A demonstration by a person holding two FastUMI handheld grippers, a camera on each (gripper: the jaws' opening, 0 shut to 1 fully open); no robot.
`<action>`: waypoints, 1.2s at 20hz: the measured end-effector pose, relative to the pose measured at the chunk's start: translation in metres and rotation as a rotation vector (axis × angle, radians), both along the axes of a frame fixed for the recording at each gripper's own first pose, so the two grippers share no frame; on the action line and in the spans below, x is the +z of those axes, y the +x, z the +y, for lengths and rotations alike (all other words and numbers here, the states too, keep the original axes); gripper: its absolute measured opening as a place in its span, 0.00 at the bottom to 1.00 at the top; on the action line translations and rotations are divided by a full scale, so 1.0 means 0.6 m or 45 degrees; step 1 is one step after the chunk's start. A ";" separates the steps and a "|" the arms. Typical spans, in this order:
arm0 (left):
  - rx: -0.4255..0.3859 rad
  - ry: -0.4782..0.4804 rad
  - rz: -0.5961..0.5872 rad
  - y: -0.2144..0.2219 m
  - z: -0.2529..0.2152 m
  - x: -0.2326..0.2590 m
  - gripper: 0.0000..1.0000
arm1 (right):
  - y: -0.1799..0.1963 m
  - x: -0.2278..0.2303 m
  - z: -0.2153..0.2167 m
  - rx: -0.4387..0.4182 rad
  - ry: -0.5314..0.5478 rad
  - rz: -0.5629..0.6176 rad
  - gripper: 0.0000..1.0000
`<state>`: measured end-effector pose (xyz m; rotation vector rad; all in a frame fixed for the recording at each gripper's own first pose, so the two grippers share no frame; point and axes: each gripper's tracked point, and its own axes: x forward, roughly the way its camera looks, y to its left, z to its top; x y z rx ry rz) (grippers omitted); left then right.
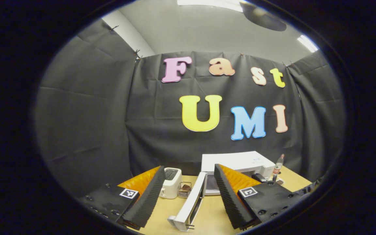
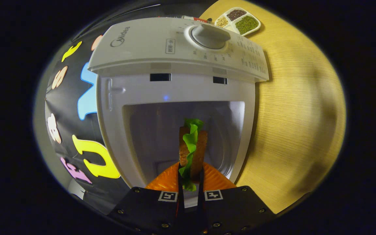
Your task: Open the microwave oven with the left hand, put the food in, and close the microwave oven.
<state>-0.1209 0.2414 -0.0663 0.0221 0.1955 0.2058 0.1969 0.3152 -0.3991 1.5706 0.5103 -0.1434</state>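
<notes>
Microwave (image 2: 175, 98) door (image 1: 189, 204) already open, right gripper (image 2: 190, 182) clamped on sandwich (image 2: 193, 148) at cavity mouth, left gripper (image 1: 188, 192) spread and empty; placing and closing remain

You get even, fairly bright light in the left gripper view, coming from the ceiling lights (image 1: 308, 43) high above the jaws; they blow out to white. The black cloth wall (image 1: 86, 130) beyond the jaws swallows light, yet its folds read sharply. Straight lines bow hard toward the rim, and the left gripper (image 1: 188, 192) at the bottom looks stretched.

In the right gripper view, the microwave (image 2: 175, 55) ahead of the jaws is well lit and crisp, its cavity paler and slightly hazy. The sandwich (image 2: 192, 147) between the fingers is sharp. To one side of the jaws, soft dark shadows fall across the table (image 2: 292, 130), whose grain smears toward the edge.
</notes>
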 end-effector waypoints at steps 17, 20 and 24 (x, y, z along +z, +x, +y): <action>0.037 -0.028 0.030 -0.001 0.024 -0.012 0.96 | 0.106 -0.081 0.060 -0.154 -0.031 0.112 0.21; 0.017 -0.052 0.032 0.004 0.017 -0.019 0.96 | 0.095 -0.086 0.060 -0.108 -0.071 0.161 0.36; -0.030 -0.098 0.008 0.022 -0.012 -0.020 0.96 | 0.077 -0.061 0.052 -0.076 -0.079 0.124 0.67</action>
